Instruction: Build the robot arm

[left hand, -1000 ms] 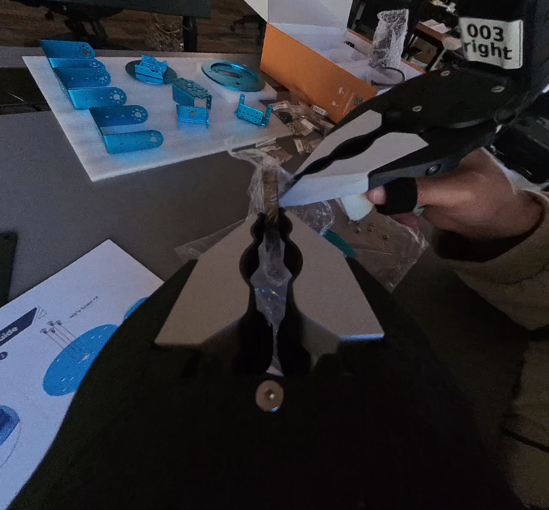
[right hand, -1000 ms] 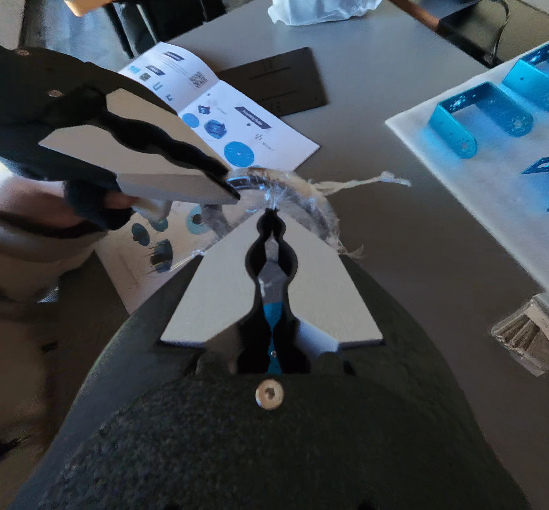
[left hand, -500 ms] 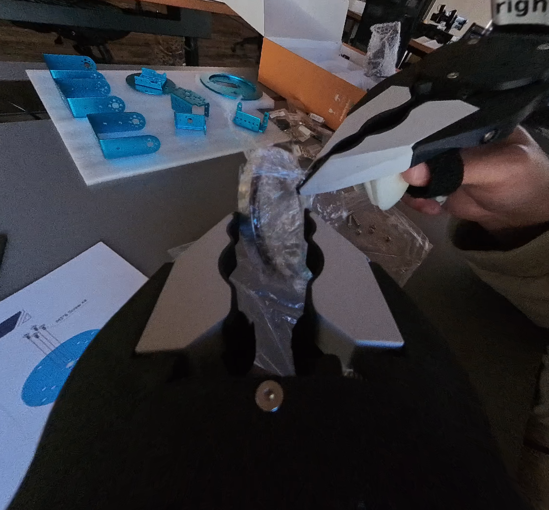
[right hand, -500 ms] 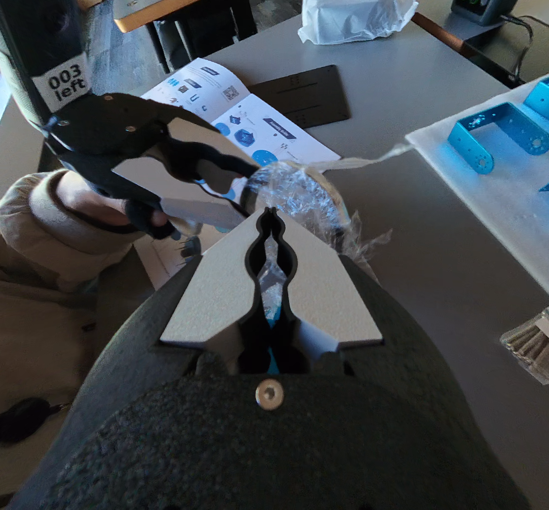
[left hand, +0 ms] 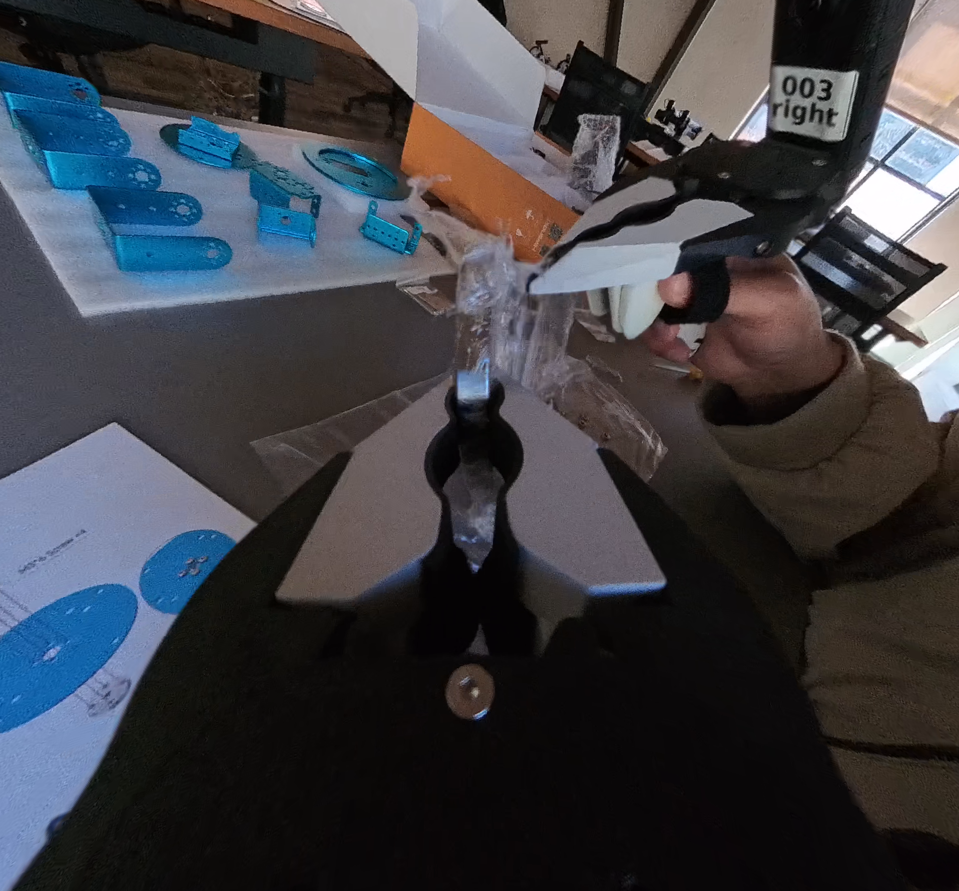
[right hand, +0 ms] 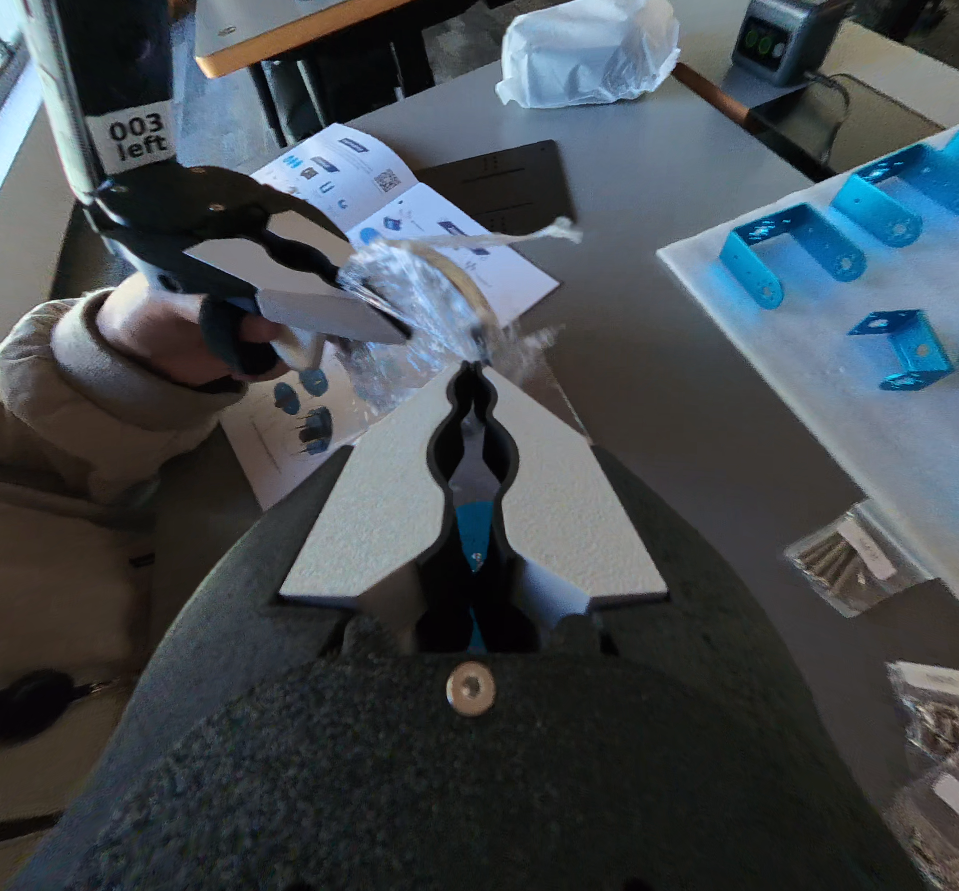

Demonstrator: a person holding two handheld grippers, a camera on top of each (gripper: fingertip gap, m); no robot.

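A round metal part in clear plastic wrap hangs in the air between my two grippers. My left gripper is shut on its lower edge, where a silvery rim shows at the tips and wrap fills the gap between the fingers. It also shows in the right wrist view, held by a hand. My right gripper is shut on the wrap at the part's near edge. In the left wrist view it pinches the stretched wrap from the right, above my left tips. A twisted tail of wrap sticks out.
Several blue metal brackets lie on a white foam sheet. An orange box, an open instruction booklet, a black plate, a white bag, screw packets and empty plastic bags lie on the grey table.
My left gripper opened about half a second ago and has shut again on the wrapped part's edge. My right gripper has pulled the wrap up and away, stretching it.
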